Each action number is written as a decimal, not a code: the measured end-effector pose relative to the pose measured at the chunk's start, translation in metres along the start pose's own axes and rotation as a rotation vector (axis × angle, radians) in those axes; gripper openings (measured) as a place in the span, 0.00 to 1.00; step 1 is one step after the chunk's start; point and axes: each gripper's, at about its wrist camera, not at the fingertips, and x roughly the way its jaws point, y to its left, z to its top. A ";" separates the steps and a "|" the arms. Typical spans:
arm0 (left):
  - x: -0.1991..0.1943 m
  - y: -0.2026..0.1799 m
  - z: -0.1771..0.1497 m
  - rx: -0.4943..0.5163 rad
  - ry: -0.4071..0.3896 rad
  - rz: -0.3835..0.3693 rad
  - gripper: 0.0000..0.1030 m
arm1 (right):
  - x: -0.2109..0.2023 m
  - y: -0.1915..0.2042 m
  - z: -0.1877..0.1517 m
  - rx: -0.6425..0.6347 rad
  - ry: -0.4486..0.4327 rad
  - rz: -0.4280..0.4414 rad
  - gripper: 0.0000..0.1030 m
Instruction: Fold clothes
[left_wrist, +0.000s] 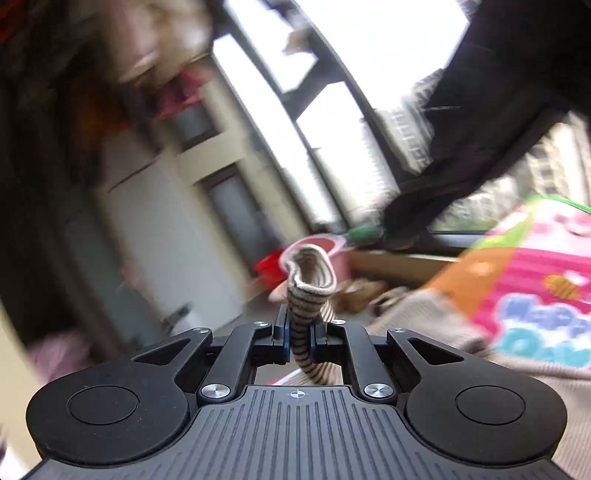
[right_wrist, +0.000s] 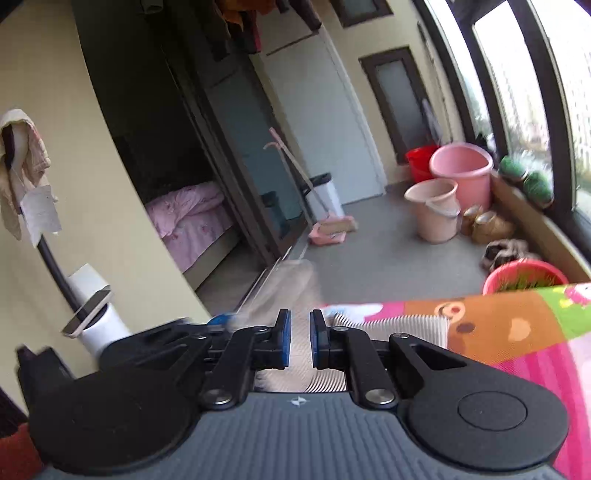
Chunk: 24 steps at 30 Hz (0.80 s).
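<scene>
The left hand-held gripper (left_wrist: 300, 334) is clamped on a striped knit garment (left_wrist: 308, 288): the cloth runs up between the blue pads and its cuff-like end curls open just above the fingertips, with the rest trailing down under the tool. The right hand-held gripper (right_wrist: 300, 339) stands at a narrow gap; pale ribbed cloth (right_wrist: 399, 325) lies below and behind its fingertips, and a blurred streak of the same fabric rises past them on the left, but whether the pads actually pinch any of it I cannot tell. The garment rests partly on a bright cartoon-print mat (right_wrist: 524, 325) covering the surface to the right, with its gripped end lifted off it.

This looks like the start of a fold, one end of the garment taken up. The next move calls for the right side to have a sure hold on a matching edge, then for both hands to draw the cloth taut and lay it flat on the mat.

Beyond lie the floor, pink buckets (right_wrist: 461, 166) and the window.
</scene>
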 end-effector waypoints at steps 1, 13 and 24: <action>-0.002 0.021 -0.009 -0.055 0.024 0.038 0.10 | 0.000 0.007 -0.002 -0.037 0.000 -0.023 0.12; -0.038 0.202 -0.042 -0.347 0.095 0.444 0.09 | 0.141 0.097 -0.063 -0.344 0.252 0.010 0.46; -0.032 0.211 -0.057 -0.483 0.159 0.308 0.09 | 0.186 0.120 -0.076 -0.455 0.230 -0.078 0.09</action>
